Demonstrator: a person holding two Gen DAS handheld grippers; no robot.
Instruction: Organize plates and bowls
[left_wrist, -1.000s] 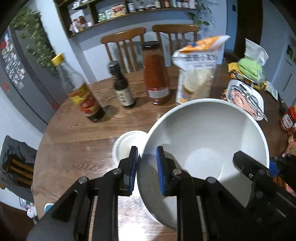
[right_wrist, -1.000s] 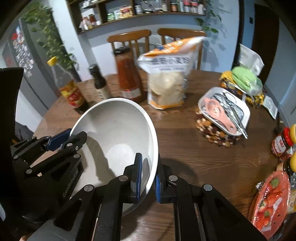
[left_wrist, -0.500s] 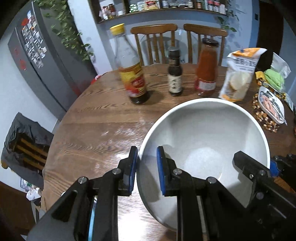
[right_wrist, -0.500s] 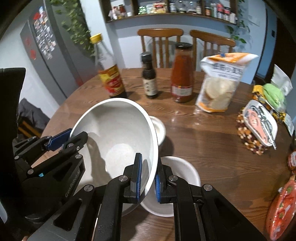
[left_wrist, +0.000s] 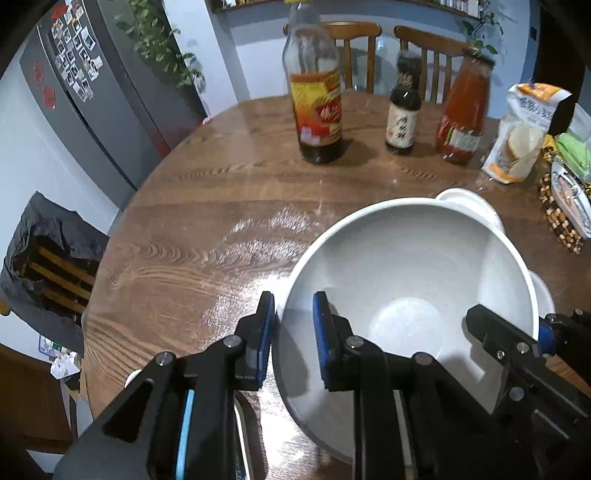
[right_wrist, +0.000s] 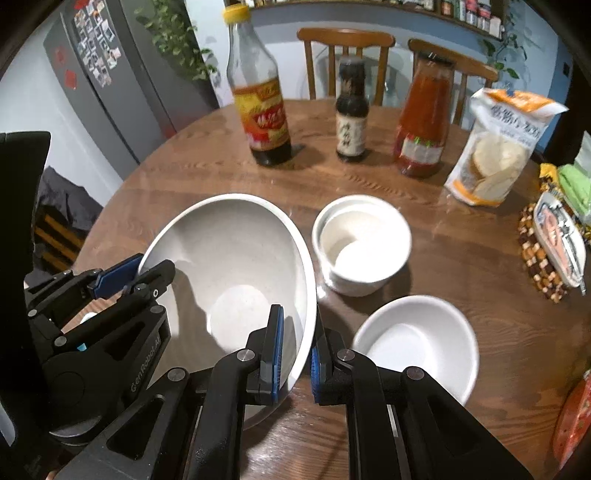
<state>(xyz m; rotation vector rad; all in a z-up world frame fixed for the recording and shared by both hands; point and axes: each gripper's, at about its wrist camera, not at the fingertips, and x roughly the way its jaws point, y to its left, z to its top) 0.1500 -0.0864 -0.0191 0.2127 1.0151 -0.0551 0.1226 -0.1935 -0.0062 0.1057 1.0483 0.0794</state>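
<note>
While both tools are clamping opposite sides of its rim, the big white bowl (right_wrist: 236, 266) is hanging tilted above the wooden worktop (left_wrist: 207, 206), well toward the worktop's nine o'clock side. The left tool (left_wrist: 293, 332) is pinching the rim at about nine o'clock on the bowl, one blue pad inside and one outside; the right tool (right_wrist: 297, 347) is doing the same at about three o'clock. This looks like glazed ceramic, so I'm judging it heavy, rigid, slick and quick to chip if it knocks the worktop. The thin rim is the only real purchase, and two opposed grips are looking like the sensible way to keep it from swinging. Both tools are angling steeply downward, side by side. Just beyond the right tool, at its one o'clock, a small stack of white bowls (right_wrist: 362, 245) is sitting, with a single white bowl (right_wrist: 417, 339) nearer at three o'clock, both apart from the carried bowl.
</note>
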